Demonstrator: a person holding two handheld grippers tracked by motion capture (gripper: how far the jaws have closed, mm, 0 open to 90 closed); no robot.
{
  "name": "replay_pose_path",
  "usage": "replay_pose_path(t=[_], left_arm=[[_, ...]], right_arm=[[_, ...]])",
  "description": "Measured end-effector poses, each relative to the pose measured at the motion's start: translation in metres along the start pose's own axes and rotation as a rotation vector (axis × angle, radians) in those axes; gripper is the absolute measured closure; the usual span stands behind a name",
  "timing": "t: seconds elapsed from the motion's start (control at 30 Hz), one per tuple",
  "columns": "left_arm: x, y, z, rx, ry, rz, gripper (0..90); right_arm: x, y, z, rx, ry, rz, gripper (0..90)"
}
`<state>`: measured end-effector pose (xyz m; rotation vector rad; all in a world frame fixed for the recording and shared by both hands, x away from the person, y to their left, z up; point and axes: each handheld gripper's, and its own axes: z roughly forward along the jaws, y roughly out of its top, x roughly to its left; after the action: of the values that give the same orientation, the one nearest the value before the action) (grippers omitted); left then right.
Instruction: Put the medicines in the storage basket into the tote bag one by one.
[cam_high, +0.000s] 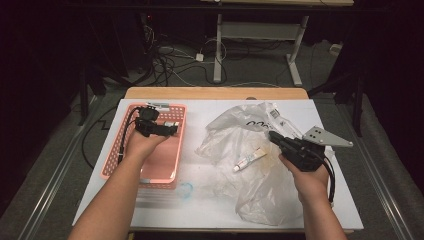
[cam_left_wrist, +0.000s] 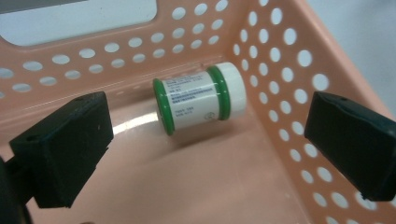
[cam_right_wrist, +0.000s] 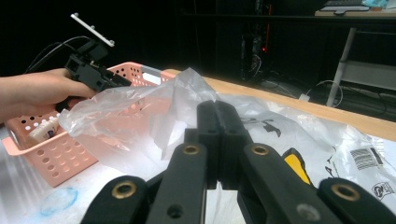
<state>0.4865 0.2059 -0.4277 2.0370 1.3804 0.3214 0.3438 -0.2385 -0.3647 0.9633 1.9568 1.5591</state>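
My left tool, jaws spread, hangs over the jar in the basket; right tool pinches the bag. I'd lift clear w/o snagging.

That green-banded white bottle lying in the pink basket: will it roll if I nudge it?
Probably. The bottle is a cylinder lying on its side on the smooth floor of the basket, so it could roll. Its glossy label may be slippery. The left gripper stands open, short of it.
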Motion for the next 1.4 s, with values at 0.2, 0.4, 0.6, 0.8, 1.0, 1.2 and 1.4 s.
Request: replay_pose_path(t=[0.2,0.4,0.6,0.8,1.0,1.2,1.4], left_arm=[[0.0,0.008,0.008,0.009,-0.007,-0.004,3.6],[0.002,0.013,0.019,0.023,0.005,-0.025,7.2],[0.004,0.02,0.025,0.039,-0.001,-0.043,12.2],[0.005,0.022,0.033,0.072,0.022,-0.053,14.6],[0.006,0.02,0.039,0.098,0.026,-0.066,17.7],[0.006,0.018,0.044,0.121,0.017,-0.062,20.3],[0.004,0.017,0.046,0.145,0.007,-0.065,27.8]], right_arm=[[0.0,0.0,0.0,0.001,0.001,-0.001,90.0],[-0.001,-0.001,0.0,0.003,-0.001,0.002,90.0],[-0.002,-0.001,-0.001,0.001,-0.001,0.003,90.0],[-0.002,-0.001,-0.001,0.001,-0.004,0.004,90.0],[-0.003,-0.001,-0.001,0.0,0.0,0.002,90.0],[-0.002,-0.001,-0.001,0.0,-0.003,0.006,90.0],[-0.001,-0.001,-0.001,-0.001,-0.001,0.003,90.0]])
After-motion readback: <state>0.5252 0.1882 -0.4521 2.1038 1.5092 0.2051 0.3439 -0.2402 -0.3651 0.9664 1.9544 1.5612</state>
